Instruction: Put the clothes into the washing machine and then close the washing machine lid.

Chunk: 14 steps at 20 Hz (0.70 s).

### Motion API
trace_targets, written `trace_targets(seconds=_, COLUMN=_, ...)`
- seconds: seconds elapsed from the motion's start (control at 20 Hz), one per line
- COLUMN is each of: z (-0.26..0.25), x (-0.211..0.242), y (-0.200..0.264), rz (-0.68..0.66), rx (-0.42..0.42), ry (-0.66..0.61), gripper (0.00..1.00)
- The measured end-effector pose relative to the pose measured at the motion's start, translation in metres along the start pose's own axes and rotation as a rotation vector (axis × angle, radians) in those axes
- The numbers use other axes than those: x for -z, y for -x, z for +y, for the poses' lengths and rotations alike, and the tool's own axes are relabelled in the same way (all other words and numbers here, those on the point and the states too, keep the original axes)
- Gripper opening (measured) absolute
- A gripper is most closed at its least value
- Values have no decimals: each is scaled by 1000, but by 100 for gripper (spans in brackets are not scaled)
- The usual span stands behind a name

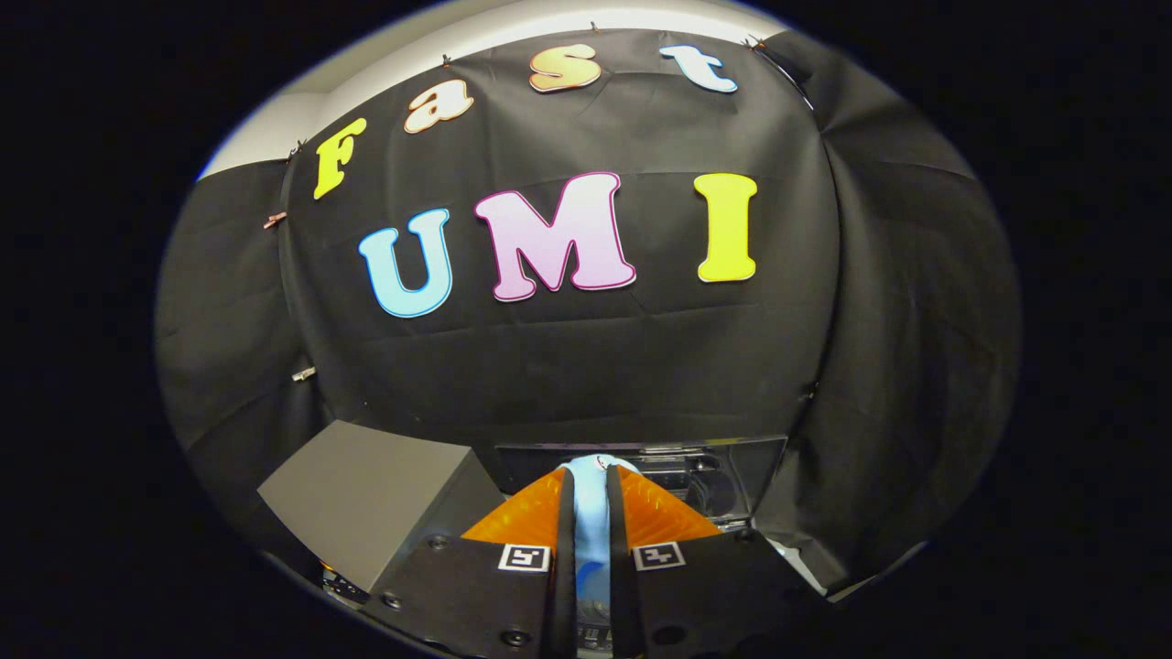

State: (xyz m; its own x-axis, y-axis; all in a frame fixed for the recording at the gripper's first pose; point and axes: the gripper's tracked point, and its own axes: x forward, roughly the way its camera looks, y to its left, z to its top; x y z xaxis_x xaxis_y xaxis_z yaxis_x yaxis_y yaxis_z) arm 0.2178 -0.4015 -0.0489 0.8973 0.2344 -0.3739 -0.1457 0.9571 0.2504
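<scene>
Looming just beyond the fingers was the washer point(732, 476), lid point(366, 494) raised beside it, while the gripper point(591, 513) stayed off the drum, fingers clamped on a pale blue cloth point(591, 522), so loading and lid-closing both looked left to do.

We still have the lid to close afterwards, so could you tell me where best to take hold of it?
The grey lid stands tilted open beside the washer opening. Probably take its free upper edge from above. The fingers now pinch light-blue cloth.
</scene>
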Motion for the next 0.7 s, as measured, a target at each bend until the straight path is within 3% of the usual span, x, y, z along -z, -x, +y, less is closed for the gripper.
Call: trace_targets(seconds=0.7, z=-37, x=64, y=-53, rz=109, rx=18, ry=38, gripper=17)
